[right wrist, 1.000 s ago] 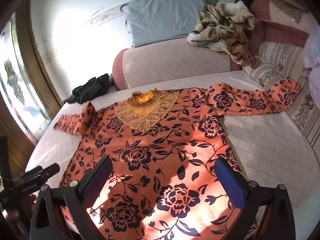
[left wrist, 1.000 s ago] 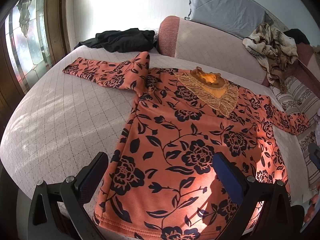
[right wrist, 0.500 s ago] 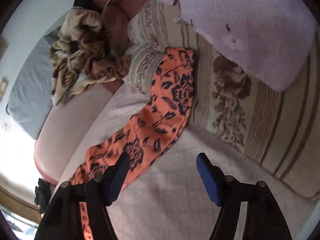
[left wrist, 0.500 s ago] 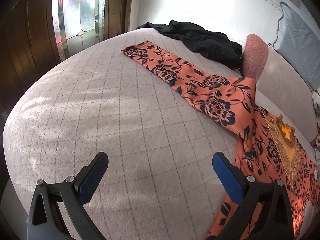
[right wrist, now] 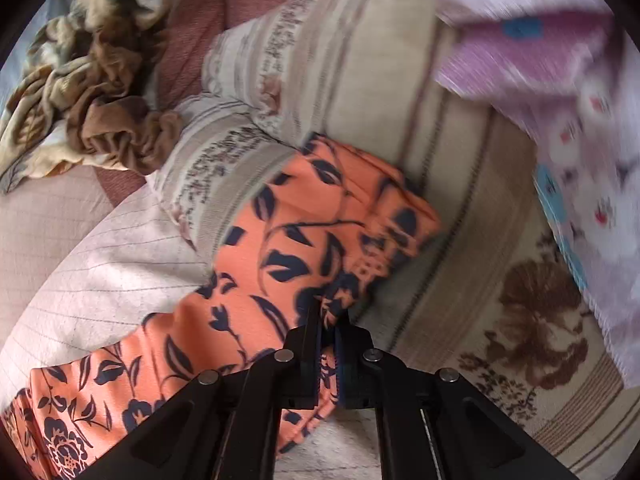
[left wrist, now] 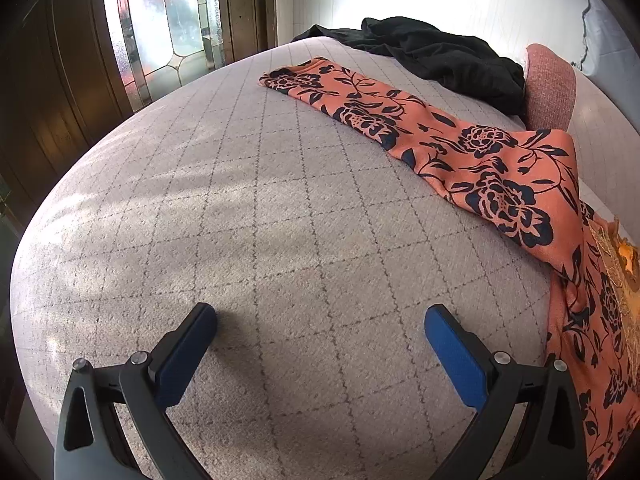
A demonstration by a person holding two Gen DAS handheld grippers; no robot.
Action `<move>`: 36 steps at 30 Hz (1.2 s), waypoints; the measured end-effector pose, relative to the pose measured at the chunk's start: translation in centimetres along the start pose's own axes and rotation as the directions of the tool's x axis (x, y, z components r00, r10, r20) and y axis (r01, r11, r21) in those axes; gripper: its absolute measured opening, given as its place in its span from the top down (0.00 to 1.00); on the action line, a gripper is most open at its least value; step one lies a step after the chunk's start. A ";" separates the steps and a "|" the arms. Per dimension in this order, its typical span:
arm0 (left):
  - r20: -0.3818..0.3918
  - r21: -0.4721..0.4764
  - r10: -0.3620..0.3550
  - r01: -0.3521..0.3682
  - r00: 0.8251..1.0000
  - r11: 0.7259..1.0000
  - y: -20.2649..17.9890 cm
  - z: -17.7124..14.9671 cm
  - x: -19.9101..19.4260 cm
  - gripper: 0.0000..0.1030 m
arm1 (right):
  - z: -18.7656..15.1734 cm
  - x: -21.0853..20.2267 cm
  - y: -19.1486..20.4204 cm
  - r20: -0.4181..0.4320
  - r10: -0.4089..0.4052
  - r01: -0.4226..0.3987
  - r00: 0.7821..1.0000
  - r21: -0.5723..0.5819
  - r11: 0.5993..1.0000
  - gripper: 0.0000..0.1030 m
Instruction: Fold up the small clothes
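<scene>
An orange top with dark flowers lies spread on the bed. Its one sleeve (left wrist: 400, 120) stretches away toward the far left in the left wrist view, and the lace neckline (left wrist: 616, 256) shows at the right edge. My left gripper (left wrist: 320, 328) hangs open over bare bedcover, well short of that sleeve, with nothing between its blue pads (left wrist: 452, 356). The other sleeve (right wrist: 320, 236) rests against a striped cushion in the right wrist view. My right gripper (right wrist: 328, 320) is shut on that sleeve's edge, with orange cloth bunched between the jaws.
A black garment (left wrist: 432, 56) lies at the far end of the bed by a pink bolster (left wrist: 550, 84). A stained-glass window (left wrist: 168, 20) stands at left. Striped cushions (right wrist: 360, 80), a crumpled brown patterned cloth (right wrist: 92, 80) and a lilac blanket (right wrist: 560, 60) crowd the right sleeve.
Both grippers swung out from over the top's body to the sleeves. The right one reached the cuff by the cushion and shut on it. The left one stayed open over the bedcover.
</scene>
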State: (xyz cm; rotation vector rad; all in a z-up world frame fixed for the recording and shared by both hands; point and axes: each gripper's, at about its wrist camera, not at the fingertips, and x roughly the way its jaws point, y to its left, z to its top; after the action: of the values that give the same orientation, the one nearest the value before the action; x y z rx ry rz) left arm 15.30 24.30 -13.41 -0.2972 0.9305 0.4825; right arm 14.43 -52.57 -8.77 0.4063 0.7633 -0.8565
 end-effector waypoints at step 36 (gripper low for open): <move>-0.023 0.032 0.005 -0.004 1.000 0.999 -0.2 0.3 0.1 0.00 | -17.2 -16.6 27.1 -0.261 0.677 -0.724 0.688 -0.194 0.662 0.13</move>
State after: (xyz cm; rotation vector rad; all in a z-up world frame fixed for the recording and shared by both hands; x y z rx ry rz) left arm 15.67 24.30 -13.30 -0.2725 0.9608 0.4689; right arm 21.58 -17.14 -7.33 0.4732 0.7816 0.0382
